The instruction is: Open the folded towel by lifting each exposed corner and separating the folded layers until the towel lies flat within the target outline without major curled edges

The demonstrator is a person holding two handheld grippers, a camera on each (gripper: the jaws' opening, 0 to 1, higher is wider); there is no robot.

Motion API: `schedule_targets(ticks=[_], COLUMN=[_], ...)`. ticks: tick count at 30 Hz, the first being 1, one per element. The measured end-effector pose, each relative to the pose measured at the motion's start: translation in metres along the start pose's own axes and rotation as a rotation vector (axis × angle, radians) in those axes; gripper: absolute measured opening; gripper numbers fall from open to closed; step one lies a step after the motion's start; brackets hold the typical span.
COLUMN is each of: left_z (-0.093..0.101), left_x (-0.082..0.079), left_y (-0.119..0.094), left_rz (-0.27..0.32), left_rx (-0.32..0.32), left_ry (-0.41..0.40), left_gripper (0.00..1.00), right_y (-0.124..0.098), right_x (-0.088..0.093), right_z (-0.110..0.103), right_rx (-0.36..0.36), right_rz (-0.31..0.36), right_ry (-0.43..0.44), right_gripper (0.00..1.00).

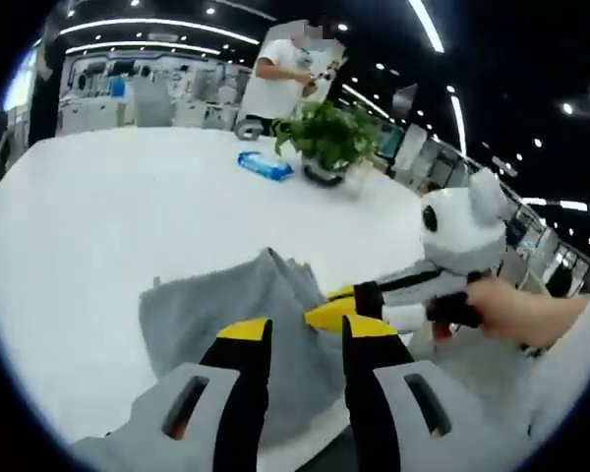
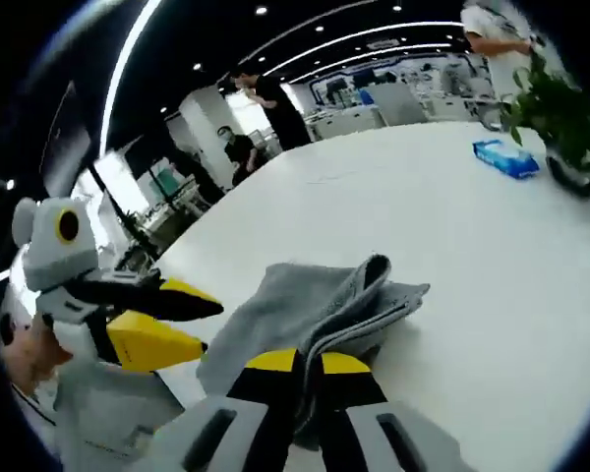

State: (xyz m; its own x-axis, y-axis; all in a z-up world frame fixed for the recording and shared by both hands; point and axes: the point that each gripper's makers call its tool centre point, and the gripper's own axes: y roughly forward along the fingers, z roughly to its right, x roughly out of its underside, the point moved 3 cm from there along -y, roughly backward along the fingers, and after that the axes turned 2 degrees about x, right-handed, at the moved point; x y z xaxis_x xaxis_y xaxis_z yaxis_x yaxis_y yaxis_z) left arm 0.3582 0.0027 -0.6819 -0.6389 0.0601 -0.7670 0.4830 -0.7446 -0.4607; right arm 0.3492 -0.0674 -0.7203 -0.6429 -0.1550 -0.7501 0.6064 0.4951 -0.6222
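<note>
Towel still bunched on the table

Grey towel (image 2: 315,310) sits on the white table (image 2: 452,226), long axis running away from the right gripper (image 2: 310,366), which pinches its near edge; left gripper (image 1: 305,334) hovers, jaws apart.

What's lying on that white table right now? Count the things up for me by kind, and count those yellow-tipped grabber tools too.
Towel: 1, grey, still folded and bunched
Potted plant: 1
Blue packet: 1
Grabbers: 2, left gripper and right gripper
Total: 5
</note>
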Motion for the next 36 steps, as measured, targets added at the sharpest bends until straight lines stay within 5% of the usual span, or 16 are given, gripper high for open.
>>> schedule_targets(ticks=[6,16,22,29,33,36], left_z=[0.001,-0.009,-0.01,-0.015,-0.014,-0.019], left_x=[0.004,0.004,0.008,0.011,0.009,0.005], left_y=[0.021,0.031,0.033,0.027,0.023,0.016], left_rz=[-0.116,-0.153,-0.159,-0.136,-0.137,-0.135], left_rx=[0.042,0.016,-0.01,-0.009,-0.022,-0.051], left_ry=[-0.149,-0.226,-0.202,-0.218,-0.161,-0.117], left_gripper=[0.35,0.31,0.25,0.1,0.06,0.05], right_y=[0.003,0.0,0.001,0.004,0.003,-0.006], right_x=[-0.002,0.0,0.0,-0.002,-0.002,-0.012], right_z=[-0.012,-0.032,-0.043,-0.046,-0.052,-0.068], right_rx=[0.025,0.036,0.019,-0.001,-0.029,-0.198], right_rz=[0.002,0.033,0.042,0.048,0.065,0.118], right_ry=[-0.204,-0.546,-0.656,-0.629,-0.616,-0.29], right_gripper=[0.02,0.02,0.02,0.03,0.04,0.12])
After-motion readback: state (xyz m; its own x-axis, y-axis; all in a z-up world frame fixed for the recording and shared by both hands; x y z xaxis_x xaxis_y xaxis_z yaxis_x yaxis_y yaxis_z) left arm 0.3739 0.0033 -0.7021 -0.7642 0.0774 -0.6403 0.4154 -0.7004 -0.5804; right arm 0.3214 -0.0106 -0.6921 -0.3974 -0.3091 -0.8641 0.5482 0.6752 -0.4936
